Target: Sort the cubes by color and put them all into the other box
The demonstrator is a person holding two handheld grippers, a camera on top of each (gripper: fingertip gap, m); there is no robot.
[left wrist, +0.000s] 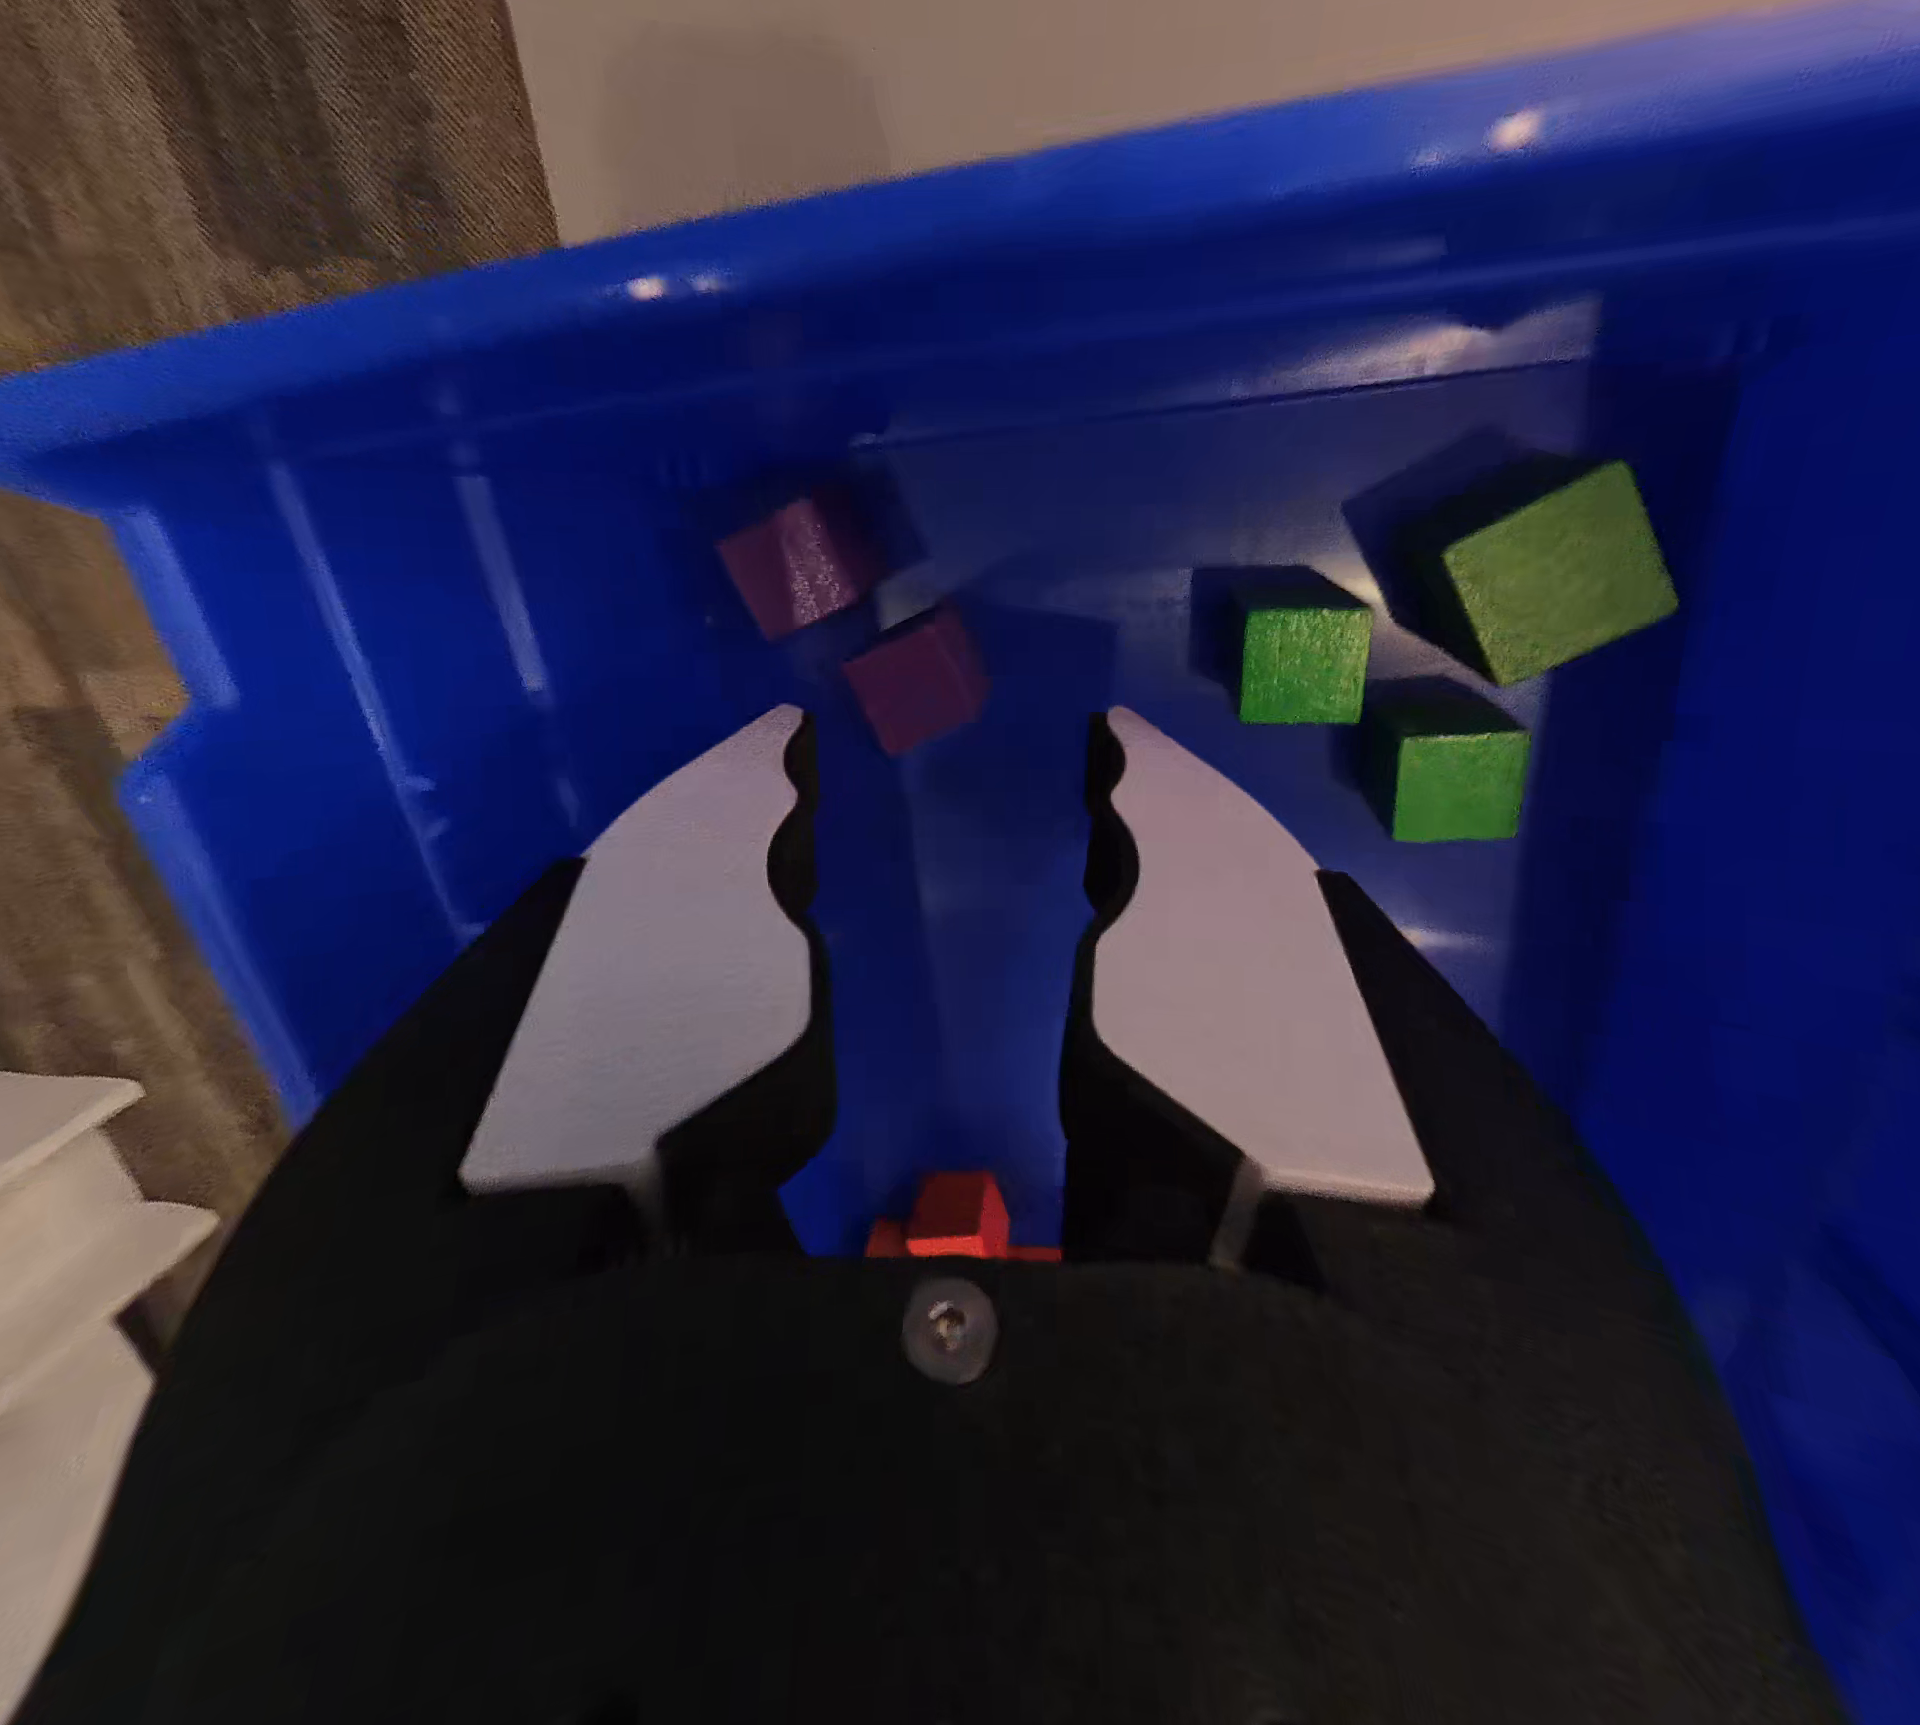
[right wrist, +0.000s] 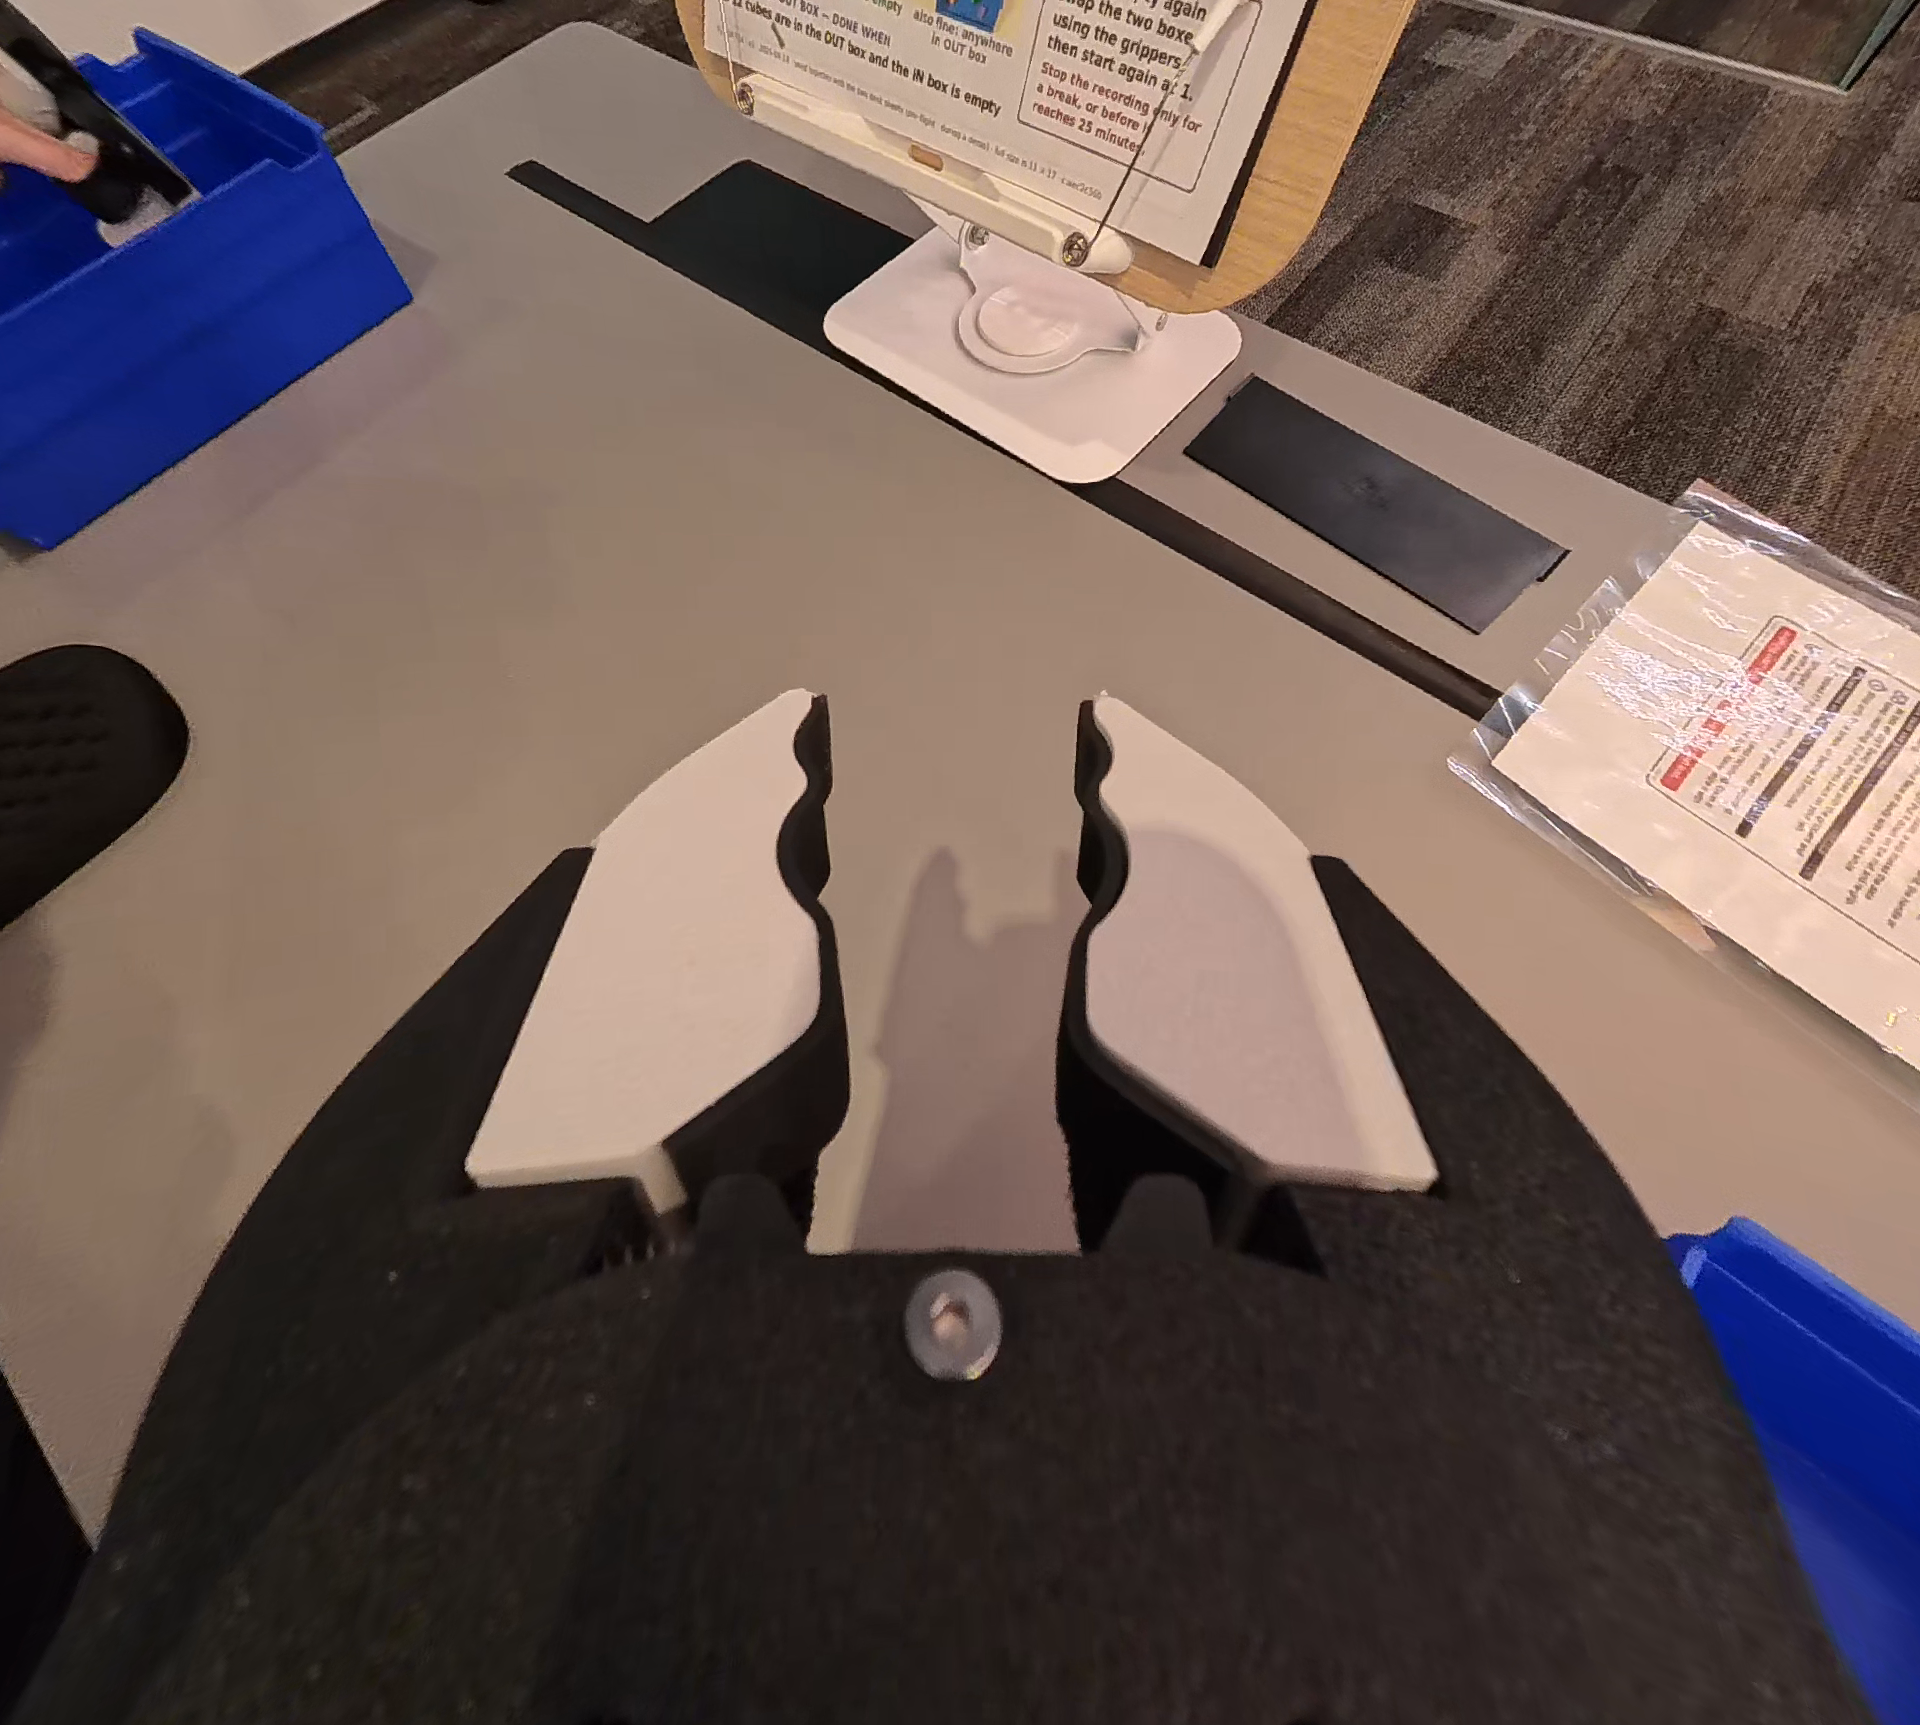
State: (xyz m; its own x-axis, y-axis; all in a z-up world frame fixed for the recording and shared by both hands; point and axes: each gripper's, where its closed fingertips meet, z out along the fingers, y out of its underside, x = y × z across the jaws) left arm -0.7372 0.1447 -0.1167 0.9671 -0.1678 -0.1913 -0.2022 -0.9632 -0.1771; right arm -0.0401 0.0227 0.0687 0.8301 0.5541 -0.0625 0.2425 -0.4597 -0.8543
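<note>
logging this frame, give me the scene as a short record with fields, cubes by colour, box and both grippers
box: blue box, seen from above in the left wrist view
purple cubes: two, close together, left part of the floor
green cubes: three, clustered at right
red cubes: partly hidden behind the gripper body, count unclear
left gripper: open, empty, over the box
right gripper: open, empty, over the grey table

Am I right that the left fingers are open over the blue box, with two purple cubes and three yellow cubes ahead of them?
Not quite: the three cubes on the right are green, not yellow, as the left wrist view shows. The rest holds: the left gripper is open over the blue box, with two purple cubes just ahead of it.
</note>
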